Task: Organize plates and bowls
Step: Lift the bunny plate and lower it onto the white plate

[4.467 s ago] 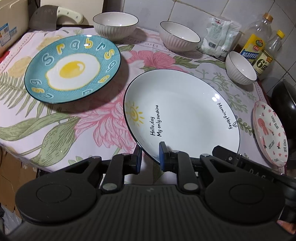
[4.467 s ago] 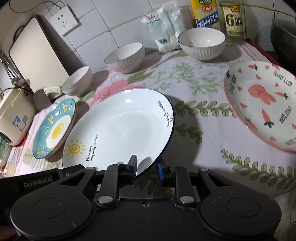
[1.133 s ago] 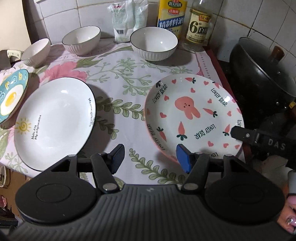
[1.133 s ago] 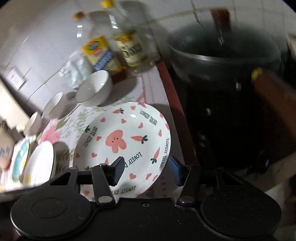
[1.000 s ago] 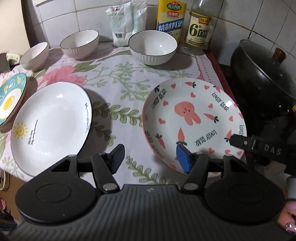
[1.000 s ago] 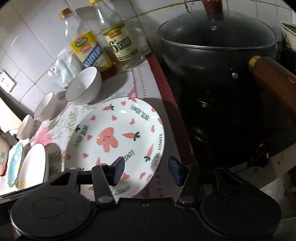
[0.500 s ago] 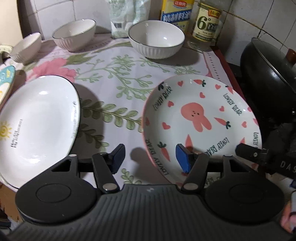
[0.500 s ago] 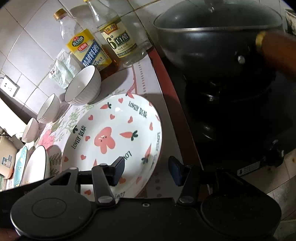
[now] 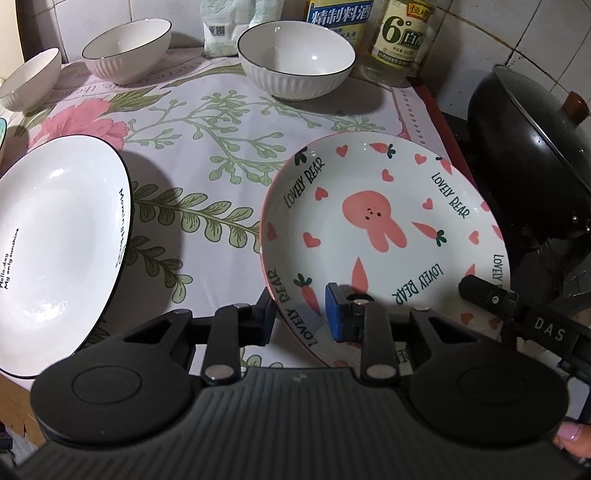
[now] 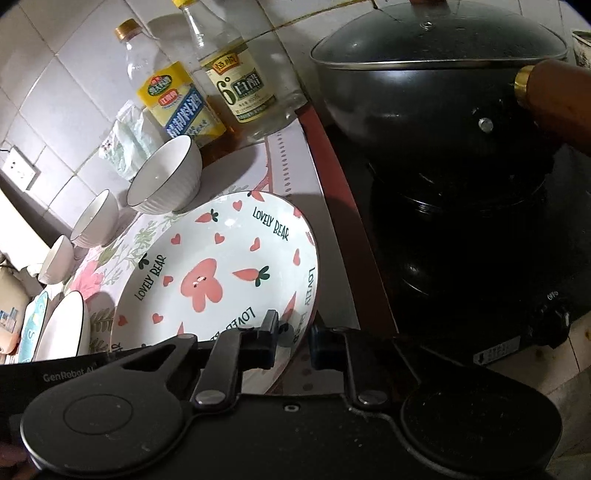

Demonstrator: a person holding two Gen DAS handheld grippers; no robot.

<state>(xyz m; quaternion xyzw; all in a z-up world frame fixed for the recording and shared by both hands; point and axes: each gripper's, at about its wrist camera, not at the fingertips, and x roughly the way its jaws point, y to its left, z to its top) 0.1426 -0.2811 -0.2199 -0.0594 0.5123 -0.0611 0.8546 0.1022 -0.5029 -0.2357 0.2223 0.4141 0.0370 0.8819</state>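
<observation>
Backdrop: white tiled wall (image 9: 498,33) along the top of both views
Desk: floral cloth (image 9: 207,122) fills the middle of the left view
Wok: black, lidded wok (image 10: 443,96) at upper right of the right view
Bunny plate: the bunny plate (image 9: 384,229) lies flat at centre right of the left view
White plate: the white plate (image 9: 55,243) sits at the left edge, apart from the bunny plate
Bowls: large bowl (image 9: 295,62) at top centre, two smaller bowls (image 9: 125,55) toward the upper left
Left gripper: the left gripper (image 9: 301,314) has its fingers parted astride the bunny plate's near rim, the blue pad inside the dish
Right gripper: the right gripper (image 10: 291,343) also has its fingers spread, one on either side of the same plate's edge at lower centre
</observation>
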